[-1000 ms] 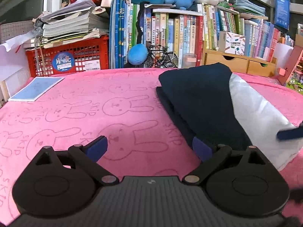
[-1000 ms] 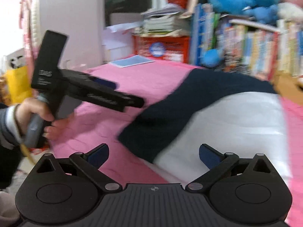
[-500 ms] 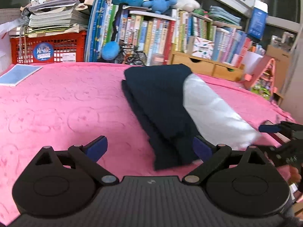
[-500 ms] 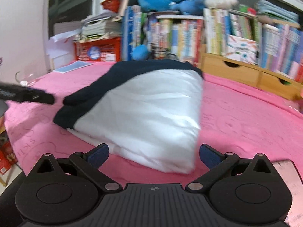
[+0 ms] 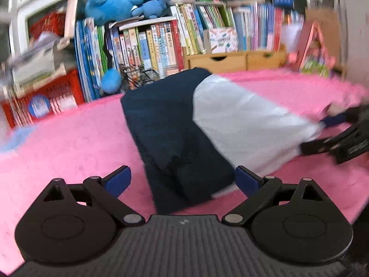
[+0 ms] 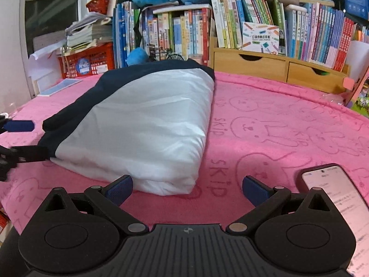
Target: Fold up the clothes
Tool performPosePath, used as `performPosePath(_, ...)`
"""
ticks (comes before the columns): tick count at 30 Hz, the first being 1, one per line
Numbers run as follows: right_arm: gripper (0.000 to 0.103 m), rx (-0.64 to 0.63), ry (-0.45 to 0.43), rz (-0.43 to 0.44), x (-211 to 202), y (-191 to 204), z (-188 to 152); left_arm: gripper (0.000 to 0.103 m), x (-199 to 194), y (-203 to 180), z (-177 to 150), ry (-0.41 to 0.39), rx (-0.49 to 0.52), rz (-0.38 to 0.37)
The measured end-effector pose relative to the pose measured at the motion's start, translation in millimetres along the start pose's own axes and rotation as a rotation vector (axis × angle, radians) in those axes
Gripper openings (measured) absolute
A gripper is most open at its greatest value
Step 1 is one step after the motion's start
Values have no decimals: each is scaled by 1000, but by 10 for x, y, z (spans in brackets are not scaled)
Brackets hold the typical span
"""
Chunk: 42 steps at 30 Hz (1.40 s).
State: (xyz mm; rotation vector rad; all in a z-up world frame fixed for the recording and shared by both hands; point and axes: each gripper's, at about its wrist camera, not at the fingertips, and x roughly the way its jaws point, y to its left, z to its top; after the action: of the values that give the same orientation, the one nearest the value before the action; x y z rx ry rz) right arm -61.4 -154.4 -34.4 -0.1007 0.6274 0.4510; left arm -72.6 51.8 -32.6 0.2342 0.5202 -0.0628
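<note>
left claw (image 5: 183, 181): spread, low at folded garment (image 5: 184, 124) | right claw (image 6: 187, 189): spread, level, empty

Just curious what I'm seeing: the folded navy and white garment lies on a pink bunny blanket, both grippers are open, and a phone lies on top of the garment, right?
Nearly. The phone lies on the pink blanket, clear of the folded garment, as the right wrist view shows. The right gripper and left gripper are indeed open.
</note>
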Motion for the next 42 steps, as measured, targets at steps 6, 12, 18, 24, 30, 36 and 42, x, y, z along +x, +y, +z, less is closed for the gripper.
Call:
performPosePath(6,102,23,3,19,-14,-67,-30,91,80,358,2,77,-110,56)
performPosePath(12,103,18,5,25,7,-45,-9,92,32,474,-67,85,-128,93)
performPosePath(18,103,-45,19,14,40,98,1,86,116,530,-96,109,-54,308)
performPosePath(24,100,-16,18,79,75,171,76,88,-228,811,-28,83,-355,-28)
performPosePath(30,103,-66,-4,100,-163,293,58,103,-357,440,133,156,-264,-56)
performPosePath(36,103,-75,-59,70,-546,297,47,103,-265,121,131,226,-250,-11)
performPosePath(42,103,-148,-68,65,-749,383,15,103,-275,-49,151,255,-233,-19)
